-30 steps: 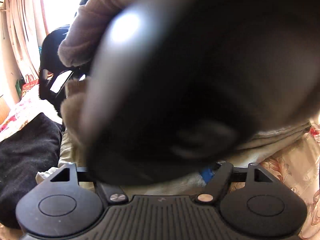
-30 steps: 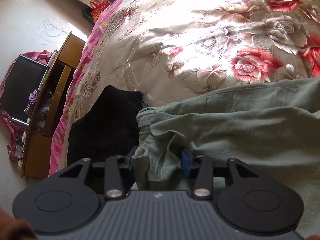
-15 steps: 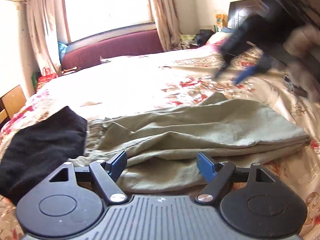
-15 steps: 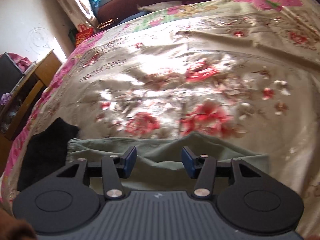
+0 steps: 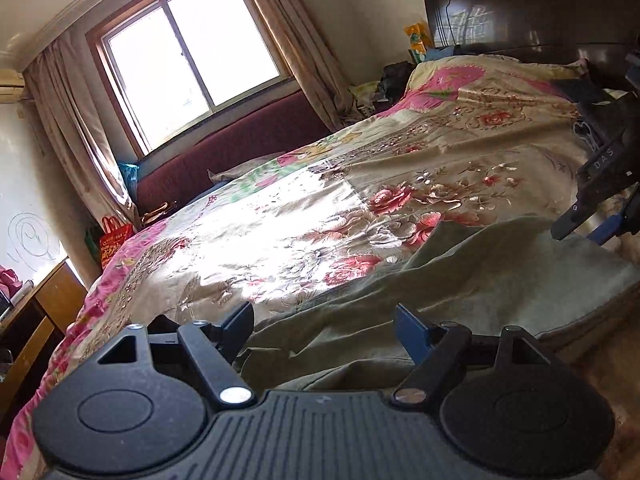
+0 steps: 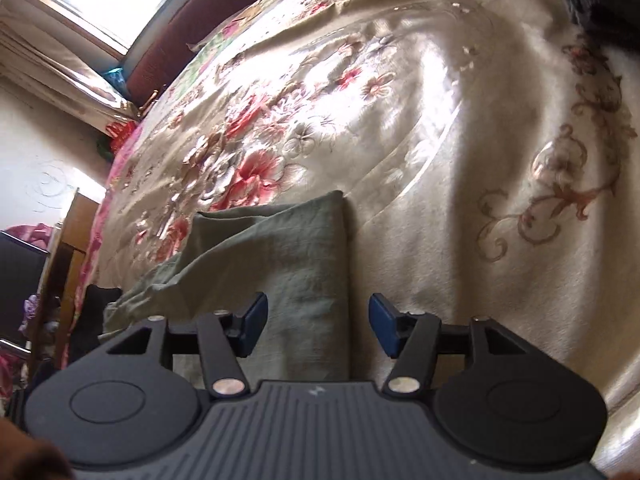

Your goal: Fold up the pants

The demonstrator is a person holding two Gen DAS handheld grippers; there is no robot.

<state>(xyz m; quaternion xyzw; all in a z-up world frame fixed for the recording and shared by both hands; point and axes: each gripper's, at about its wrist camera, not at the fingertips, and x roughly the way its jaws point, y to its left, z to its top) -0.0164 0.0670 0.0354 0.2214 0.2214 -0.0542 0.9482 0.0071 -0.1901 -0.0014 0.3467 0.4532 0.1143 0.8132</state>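
Olive-green pants [image 5: 460, 284] lie folded over in layers on a flowered bedspread [image 5: 320, 216]. My left gripper [image 5: 324, 332] hovers open just above their near edge, blue pads apart and empty. In the right wrist view the pants [image 6: 288, 264] end in a squared fold. My right gripper [image 6: 318, 320] hangs over that fold's right edge, its jaws opening, with no cloth pinched between the pads. The right gripper [image 5: 592, 232] also shows at the right edge of the left wrist view, above the far end of the pants.
A black garment [image 6: 94, 312] lies by the pants on the bed's left side. A wooden cabinet [image 5: 36, 320] stands left of the bed. A window [image 5: 188, 52] with curtains and a dark red sofa [image 5: 224, 156] are beyond; a dark headboard [image 5: 520, 4] is at right.
My right gripper let go of the pants' bunched edge and swept right along the bed to the folded end, opening wider. The left gripper rose a little; the dark blur covering its lens is gone.
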